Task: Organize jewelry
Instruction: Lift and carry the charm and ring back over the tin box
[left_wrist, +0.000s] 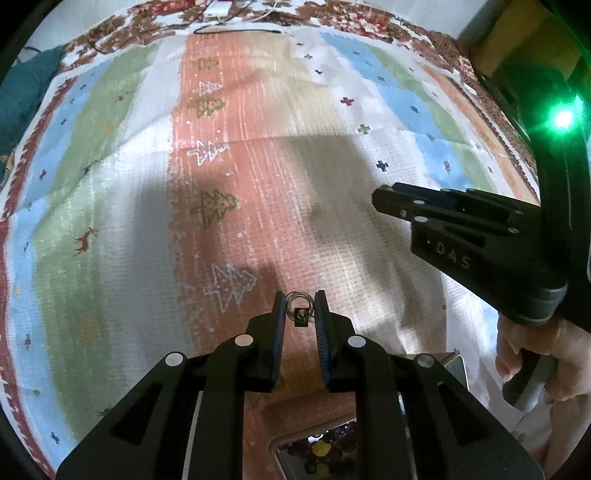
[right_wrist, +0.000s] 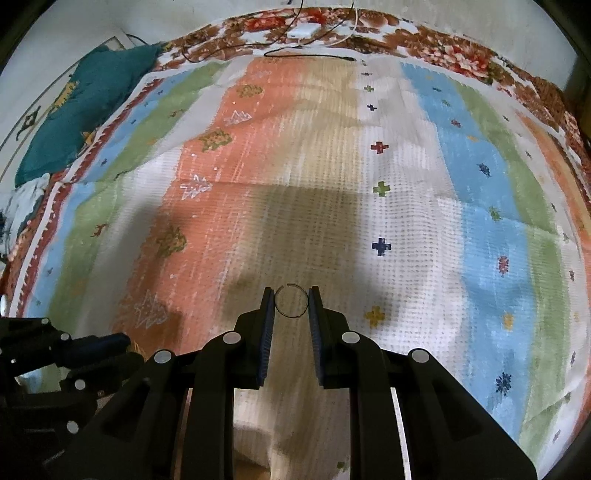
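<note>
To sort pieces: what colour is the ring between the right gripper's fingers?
Thin dark grey metal ring, seen best in the right wrist view.

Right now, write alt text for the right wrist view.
The right tongs hold a thin open wire ring between their fingertips, above a striped patterned cloth. The left tongs show at lower left, and a teal pillow lies at upper left.

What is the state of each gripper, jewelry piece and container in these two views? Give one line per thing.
Left gripper: shut on the pendant, held above the cloth.
Pendant: gripped between the fingers, its coiled chain bunched behind it.
Right gripper: shut on the ring.
Ring: thin wire hoop with a gap at the top, spanning both fingers.
Box: open, beads inside.
Cloth: spread flat, creased.
</note>
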